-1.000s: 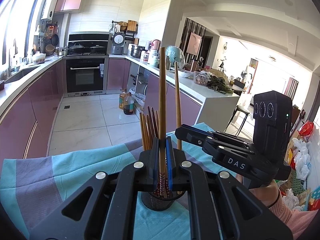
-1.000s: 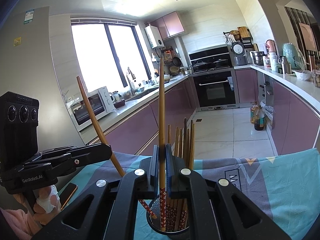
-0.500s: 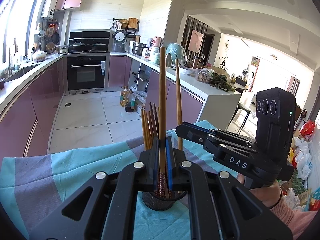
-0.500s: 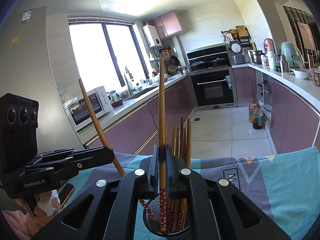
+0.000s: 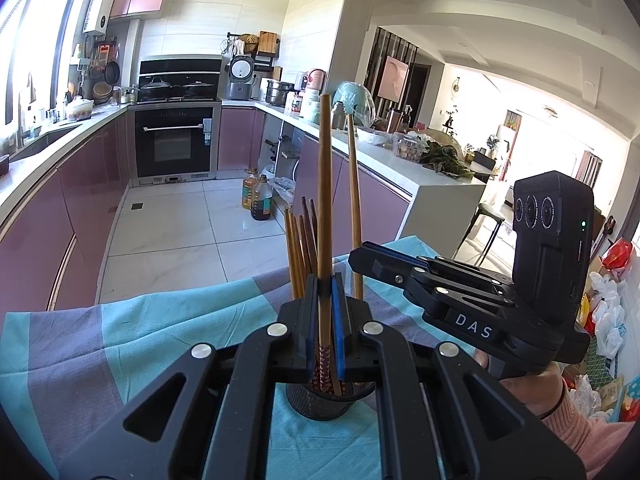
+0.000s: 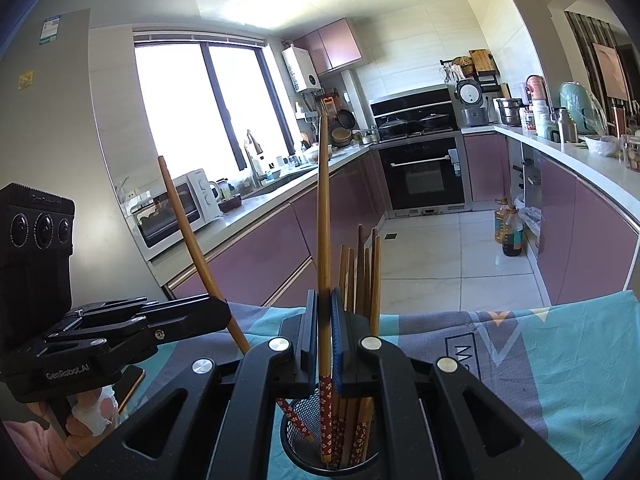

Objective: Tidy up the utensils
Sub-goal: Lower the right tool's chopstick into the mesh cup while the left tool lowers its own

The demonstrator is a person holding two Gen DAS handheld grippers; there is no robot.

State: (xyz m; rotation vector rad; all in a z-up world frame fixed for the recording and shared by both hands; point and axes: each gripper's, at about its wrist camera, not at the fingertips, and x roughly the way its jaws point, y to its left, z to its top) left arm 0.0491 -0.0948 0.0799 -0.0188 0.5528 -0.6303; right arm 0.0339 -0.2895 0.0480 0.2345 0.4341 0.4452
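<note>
Black mesh holder (image 6: pixel 332 456) on cloth-covered worktop (image 6: pixel 560 360): most chopsticks (image 6: pixel 362 276) stowed. Left gripper (image 5: pixel 325 332) and right gripper (image 6: pixel 325 344), fingers clamped on one chopstick each, tips inside the holder; release remains.

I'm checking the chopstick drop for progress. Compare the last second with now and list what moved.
Barely anything moved. Both tongs are as they were: the left tongs remain shut on one chopstick, the right tongs on another, both chopsticks' patterned ends down in the mesh holder. Only the left view drifted slightly. Nothing was released; the other chopsticks and the tablecloth are unchanged.
</note>
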